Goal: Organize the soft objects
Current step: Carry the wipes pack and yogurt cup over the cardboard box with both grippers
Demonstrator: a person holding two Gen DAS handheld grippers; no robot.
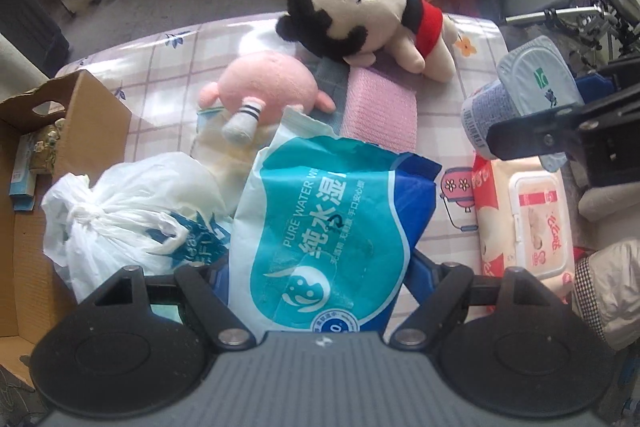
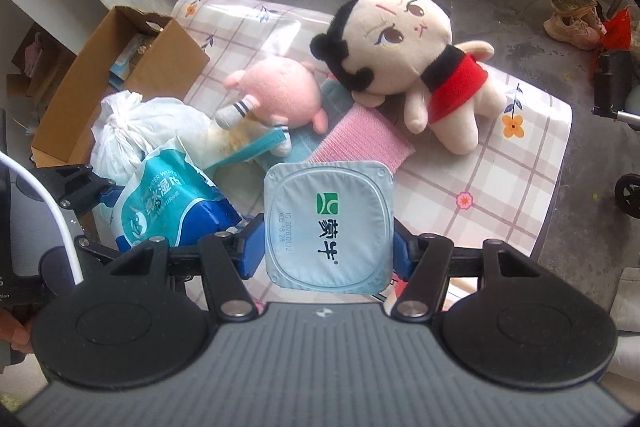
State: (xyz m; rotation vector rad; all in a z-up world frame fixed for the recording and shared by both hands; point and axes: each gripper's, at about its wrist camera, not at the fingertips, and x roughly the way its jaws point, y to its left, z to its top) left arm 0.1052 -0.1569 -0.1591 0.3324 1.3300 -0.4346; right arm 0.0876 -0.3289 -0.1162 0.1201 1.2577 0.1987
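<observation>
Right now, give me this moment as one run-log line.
left gripper: shut on wet wipes pack | right gripper: shut on yogurt cup | both lifted off table | cardboard box: open

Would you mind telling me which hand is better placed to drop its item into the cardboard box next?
Left, probably. The left gripper holds the wipes pack, and the cardboard box lies right beside it. The right gripper, holding the yogurt cup, would have to cross over the left one.
</observation>
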